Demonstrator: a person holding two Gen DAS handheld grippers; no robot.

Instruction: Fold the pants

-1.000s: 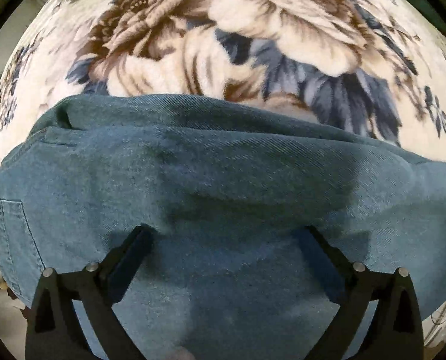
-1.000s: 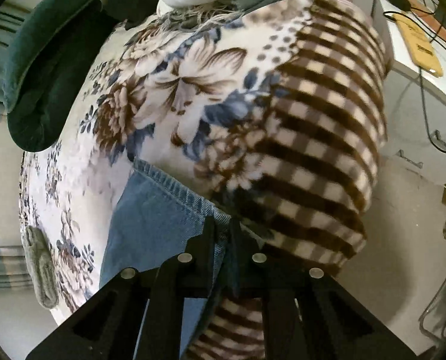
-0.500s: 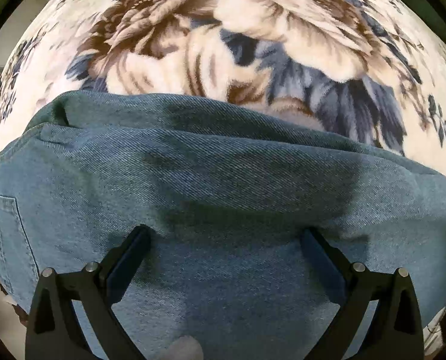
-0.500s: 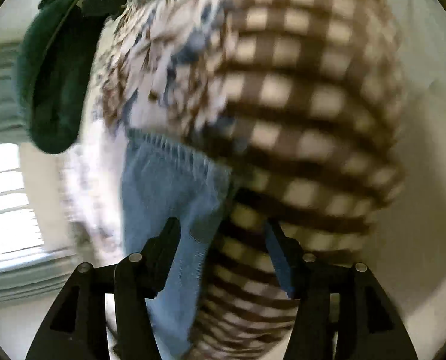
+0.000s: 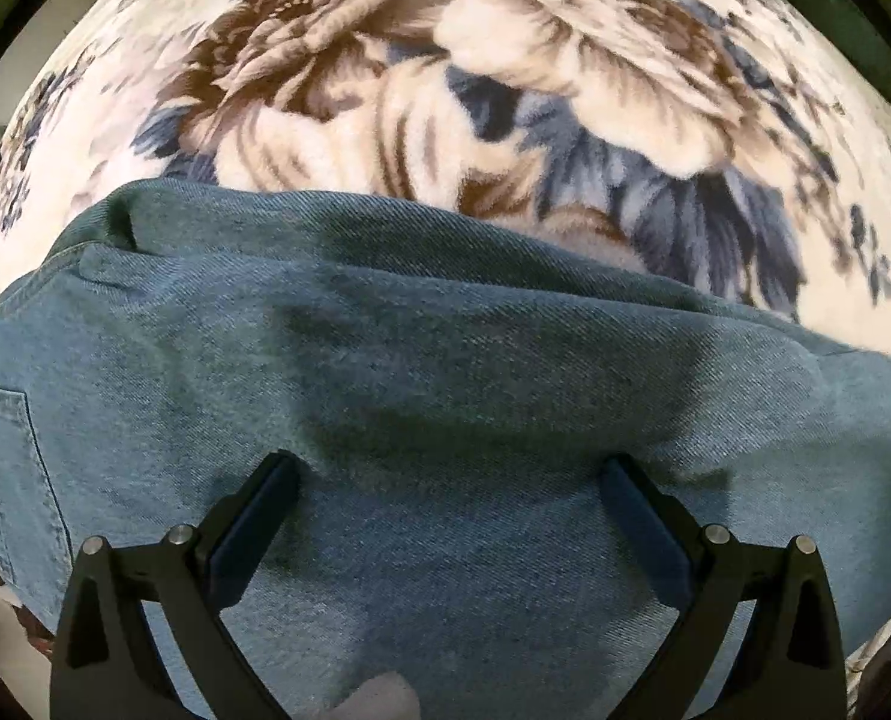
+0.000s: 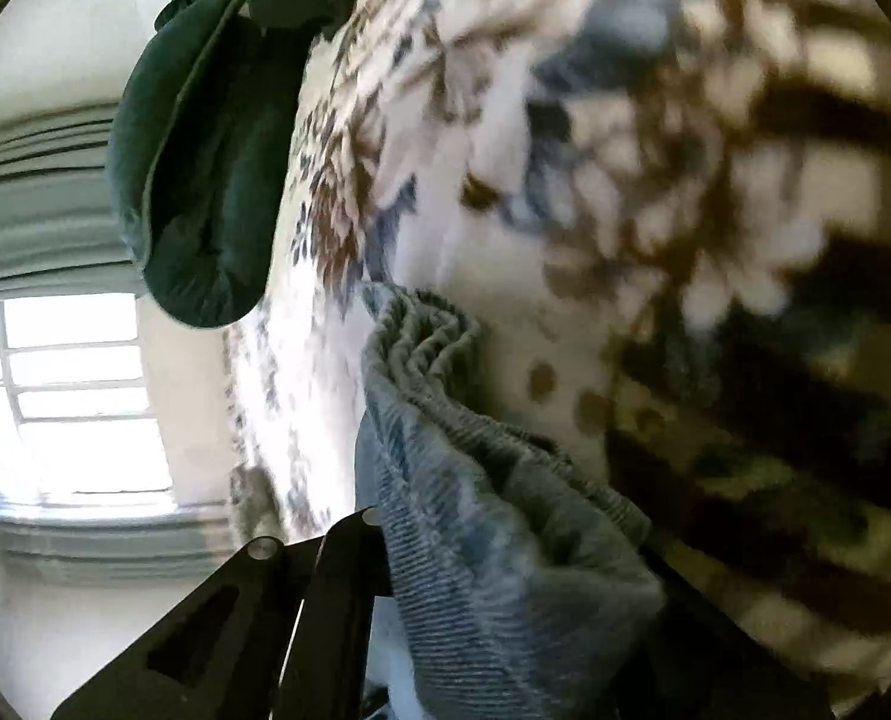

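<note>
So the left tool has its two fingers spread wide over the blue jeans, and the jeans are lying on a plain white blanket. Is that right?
Not quite. The left gripper is indeed open, fingers spread wide over the blue jeans, but the blanket under them is not plain white: the left wrist view shows a cream blanket with large brown and blue flowers.

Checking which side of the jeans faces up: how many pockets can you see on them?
1. A patch pocket sits at the far left edge of the jeans in the left wrist view. Others may be hidden; the right view is too blurred.
</note>
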